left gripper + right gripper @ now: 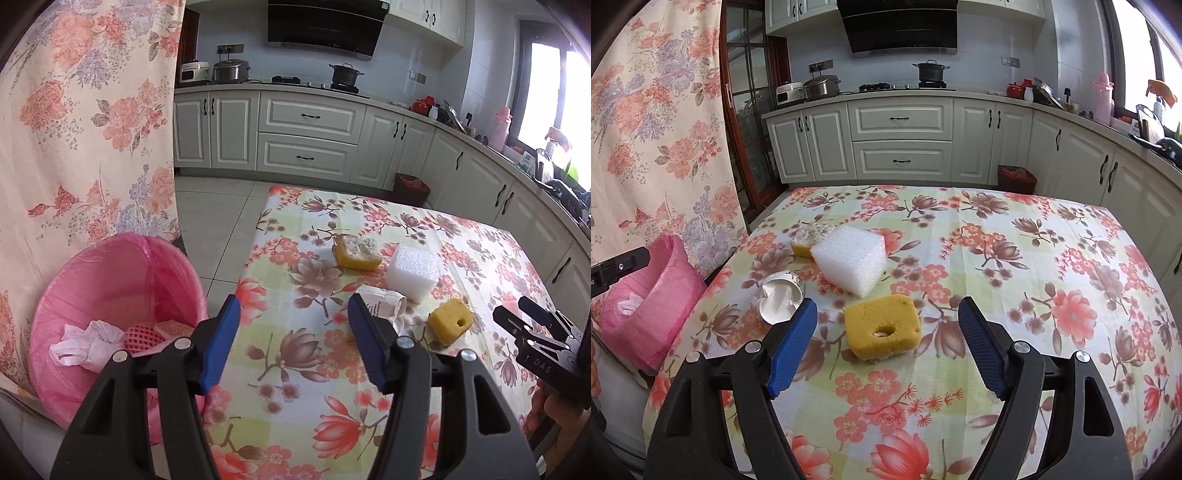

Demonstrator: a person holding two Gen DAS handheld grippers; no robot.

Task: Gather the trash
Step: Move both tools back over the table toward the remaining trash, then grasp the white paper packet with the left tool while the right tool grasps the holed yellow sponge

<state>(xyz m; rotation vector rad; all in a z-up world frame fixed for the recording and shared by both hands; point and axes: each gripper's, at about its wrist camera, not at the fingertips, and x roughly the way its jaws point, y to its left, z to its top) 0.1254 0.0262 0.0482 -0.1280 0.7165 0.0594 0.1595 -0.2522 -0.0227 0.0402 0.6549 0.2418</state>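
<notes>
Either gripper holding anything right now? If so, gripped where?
Nothing held. Left gripper is open over the tablecloth, nothing between its pads. Right gripper is opening with the holed yellow sponge ahead between its fingers, pads clear of it.

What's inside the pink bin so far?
The pink bin holds crumpled white paper, a pink foam net and a pale scrap. Its bottom is hidden beneath them.

Porous yellow sponge (882, 330), white foam block (851, 264), crumpled paper cup (781, 299), glossy floral tablecloth (1034, 295).
</notes>
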